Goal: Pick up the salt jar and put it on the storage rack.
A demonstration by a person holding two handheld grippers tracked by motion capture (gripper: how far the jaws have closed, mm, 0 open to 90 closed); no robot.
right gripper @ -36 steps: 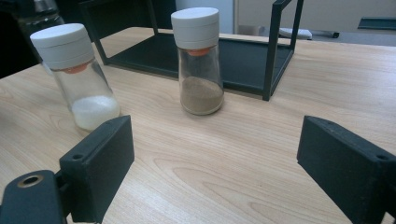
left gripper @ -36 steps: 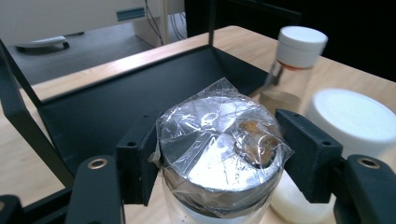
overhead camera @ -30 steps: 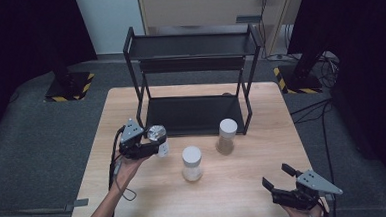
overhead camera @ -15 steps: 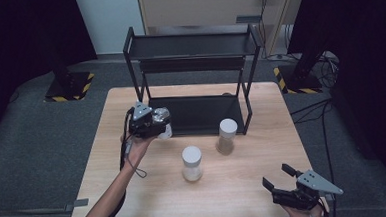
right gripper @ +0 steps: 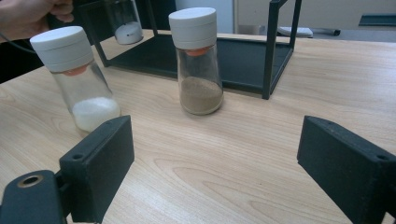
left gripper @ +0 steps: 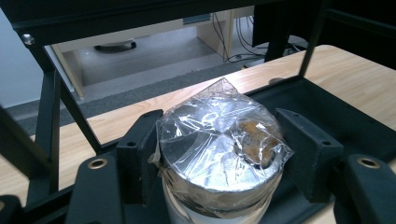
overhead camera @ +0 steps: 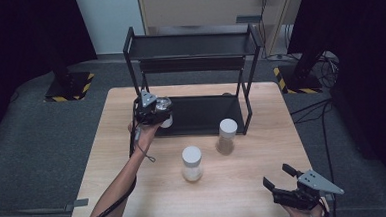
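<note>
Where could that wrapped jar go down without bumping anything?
The rack's bottom shelf is bare from the left gripper and its foil-topped jar to the right posts. Crowded: the table in front, where two white-capped shakers stand.

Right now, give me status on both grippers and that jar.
Left gripper shut on foil-topped jar, at the rack's lower shelf edge. Right gripper open, idle near table. Two white-capped shakers stand clear.

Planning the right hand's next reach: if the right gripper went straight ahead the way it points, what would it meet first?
Probably the brown-powder shaker, standing roughly centred ahead of the open right gripper; the white-powder shaker sits off to its left. Depth is uncertain.
</note>
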